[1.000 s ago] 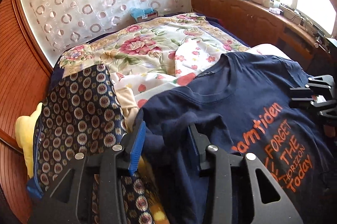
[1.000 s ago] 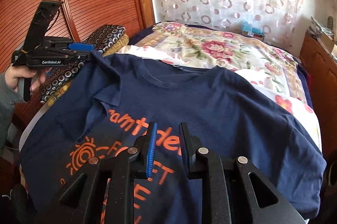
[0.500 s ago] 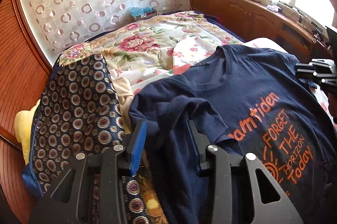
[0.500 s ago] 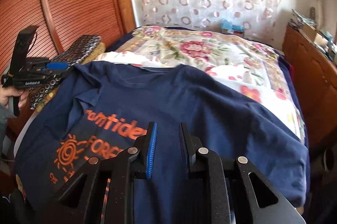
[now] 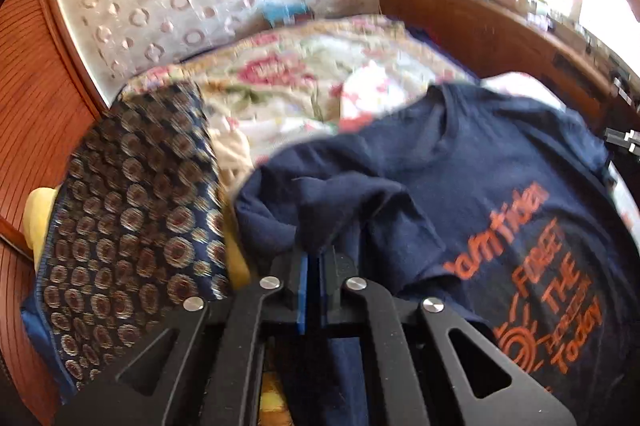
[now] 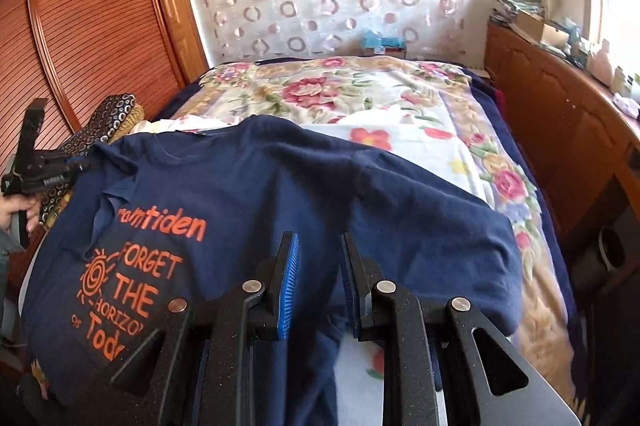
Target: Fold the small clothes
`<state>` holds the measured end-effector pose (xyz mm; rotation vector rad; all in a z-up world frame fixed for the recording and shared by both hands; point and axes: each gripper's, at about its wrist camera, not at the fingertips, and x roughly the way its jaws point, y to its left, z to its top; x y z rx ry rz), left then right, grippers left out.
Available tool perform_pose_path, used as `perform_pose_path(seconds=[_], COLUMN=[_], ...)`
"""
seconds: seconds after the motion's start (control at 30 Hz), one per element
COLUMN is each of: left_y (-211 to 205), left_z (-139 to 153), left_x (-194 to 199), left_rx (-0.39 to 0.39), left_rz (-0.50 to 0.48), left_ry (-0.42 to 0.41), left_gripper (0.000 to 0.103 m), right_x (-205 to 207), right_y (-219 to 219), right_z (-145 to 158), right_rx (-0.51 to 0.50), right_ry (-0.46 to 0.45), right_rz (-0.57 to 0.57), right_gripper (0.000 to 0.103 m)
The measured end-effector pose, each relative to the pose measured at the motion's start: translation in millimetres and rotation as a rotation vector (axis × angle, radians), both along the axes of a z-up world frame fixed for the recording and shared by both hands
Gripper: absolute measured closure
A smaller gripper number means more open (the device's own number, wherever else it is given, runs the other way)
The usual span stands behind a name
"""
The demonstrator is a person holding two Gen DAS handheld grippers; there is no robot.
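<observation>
Left wrist view: left gripper [image 5: 316, 262] jaws just closed, pinching navy T-shirt [image 5: 460, 186] sleeve for folding; right gripper [image 6: 318, 266] jaws spread, empty.

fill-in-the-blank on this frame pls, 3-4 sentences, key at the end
1. The navy t-shirt lies on the floral bedspread with its ____ lettering facing up.
2. The left gripper has just closed its jaws on the shirt's bunched ____.
3. The right gripper has its jaws ____, gripping nothing.
4. The ring-patterned cushion sits on the shirt's ____ side in the left wrist view.

Missing words: orange; sleeve; open; left
</observation>
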<state>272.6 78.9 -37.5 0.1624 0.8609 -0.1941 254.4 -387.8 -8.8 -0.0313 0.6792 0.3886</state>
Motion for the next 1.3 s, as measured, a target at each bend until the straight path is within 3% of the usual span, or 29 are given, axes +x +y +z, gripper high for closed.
perform_pose_path(seconds=[0.13,0.27,0.33,0.47,0.53,0.6,0.73,0.8,1.03,1.2,1.3], left_y=[18.1,57.1,72.8,83.5,82.3,78.0,61.9,50.1,-0.4,-35.3,-47.7], left_z=[40.8,57.8,50.3,40.1,39.3,43.4,58.8,61.6,30.0,-8.5,-24.4], left_x=[-23.6,-20.1,-14.6,-22.9,-32.0,-44.3,-70.7,-77.4,-77.2,-66.5,-62.6], left_rx=[-0.018,0.012,-0.006,-0.029,-0.045,-0.041,-0.051,-0.079,-0.134,-0.134,-0.091], left_rz=[0.035,0.142,0.171,0.176,0.168,0.16,0.124,0.094,-0.005,-0.06,-0.061], left_ry=[-0.105,-0.107,-0.054,-0.041,-0.061,-0.089,-0.173,-0.185,-0.13,-0.045,-0.025], left_gripper=[0.099,0.098,0.091,0.075,0.064,0.063,0.051,0.051,0.051,0.051,0.051], right_x=[-4.4,-5.8,-7.0,-7.9,-8.3,-7.9,-4.1,-2.6,6.8,11.0,12.9], right_y=[-5.6,-12.8,-15.5,-21.5,-25.2,-27.6,-32.1,-32.0,-26.8,-16.2,-13.2], right_z=[0.9,2.2,3.0,2.3,0.7,-1.7,-5.2,-7.6,-10.9,-7.2,-8.7], right_rx=[0.009,0.019,0.025,0.024,0.021,-0.003,-0.038,-0.069,-0.08,-0.067,-0.083], right_ry=[0.001,0.002,0.0,-0.003,0.0,0.005,0.017,0.024,0.083,0.107,0.121], right_rz=[-0.014,-0.035,-0.046,-0.07,-0.083,-0.113,-0.152,-0.18,-0.218,-0.202,-0.203], right_gripper=[0.081,0.081,0.081,0.081,0.079,0.068,0.065,0.065,0.065,0.065,0.065])
